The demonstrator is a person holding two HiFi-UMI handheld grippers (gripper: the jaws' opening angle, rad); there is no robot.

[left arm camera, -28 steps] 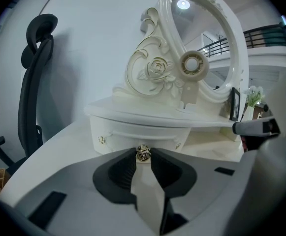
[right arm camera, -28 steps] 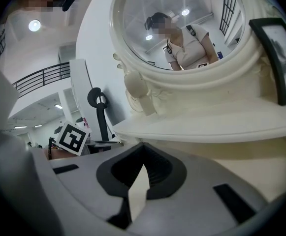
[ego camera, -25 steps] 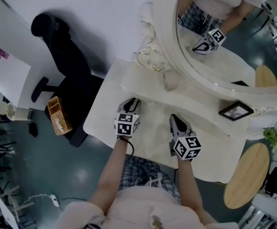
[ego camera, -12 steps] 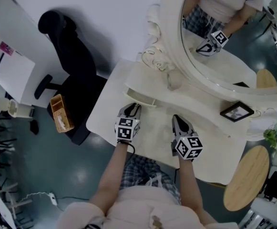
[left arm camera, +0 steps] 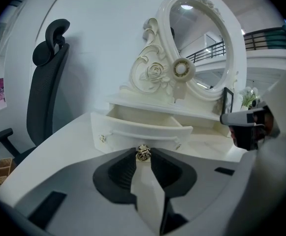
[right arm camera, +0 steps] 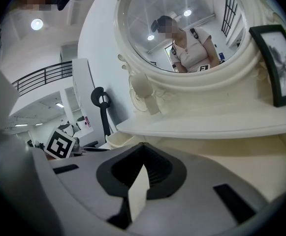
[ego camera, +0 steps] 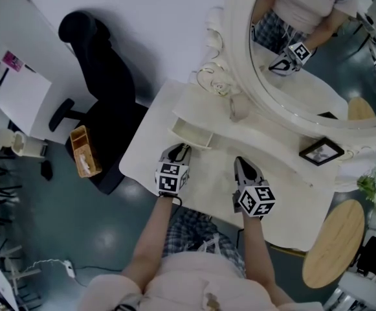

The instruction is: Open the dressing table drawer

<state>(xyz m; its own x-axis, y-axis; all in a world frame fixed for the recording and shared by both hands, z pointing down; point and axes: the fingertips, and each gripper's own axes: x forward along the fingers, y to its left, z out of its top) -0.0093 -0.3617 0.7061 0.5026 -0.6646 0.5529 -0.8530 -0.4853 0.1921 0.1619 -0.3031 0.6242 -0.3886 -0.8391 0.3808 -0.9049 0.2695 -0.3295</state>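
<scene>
Cream drawer (left arm camera: 147, 131) (half out), knob (left arm camera: 143, 153) between jaws of left hand-held gripper (ego camera: 178, 149)

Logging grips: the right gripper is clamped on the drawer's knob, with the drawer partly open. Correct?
No, the left gripper is clamped on the knob, as the left gripper view shows; the right gripper is shut on nothing. The drawer is partly open.

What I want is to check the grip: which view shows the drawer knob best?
The left gripper view: the knob sits pinched between the left gripper's jaw tips, against the open drawer. In the head view the gripper covers it; the right gripper view shows only the drawer's edge.
</scene>
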